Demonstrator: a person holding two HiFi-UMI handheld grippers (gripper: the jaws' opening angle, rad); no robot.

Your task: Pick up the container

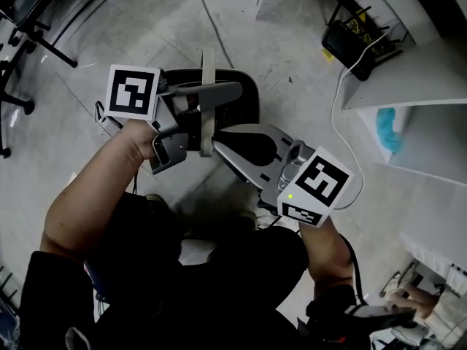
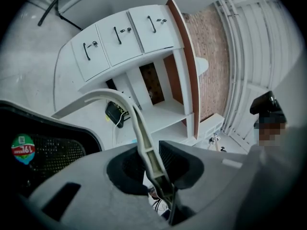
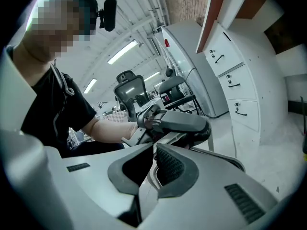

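A black mesh container point(image 1: 246, 93) with a red and green sticker point(image 2: 23, 149) hangs over the grey floor in front of me. Its pale curved handle point(image 1: 208, 64) arches above it. My left gripper point(image 1: 219, 92) reaches in from the left, and its jaws are shut on the handle point(image 2: 139, 123), which runs between the pads. My right gripper point(image 1: 217, 144) comes from the right and is shut on a lower part of the same handle, a thin pale strip point(image 3: 152, 163) between its pads. The left gripper point(image 3: 177, 123) shows just beyond the right one.
A white cabinet with three drawers point(image 2: 120, 37) and open shelves stands nearby. A black box with cables point(image 1: 352, 44) lies on the floor beside a white shelf unit point(image 1: 408, 86). A chair base point(image 1: 29, 28) sits far left; office chairs point(image 3: 130, 87) stand behind.
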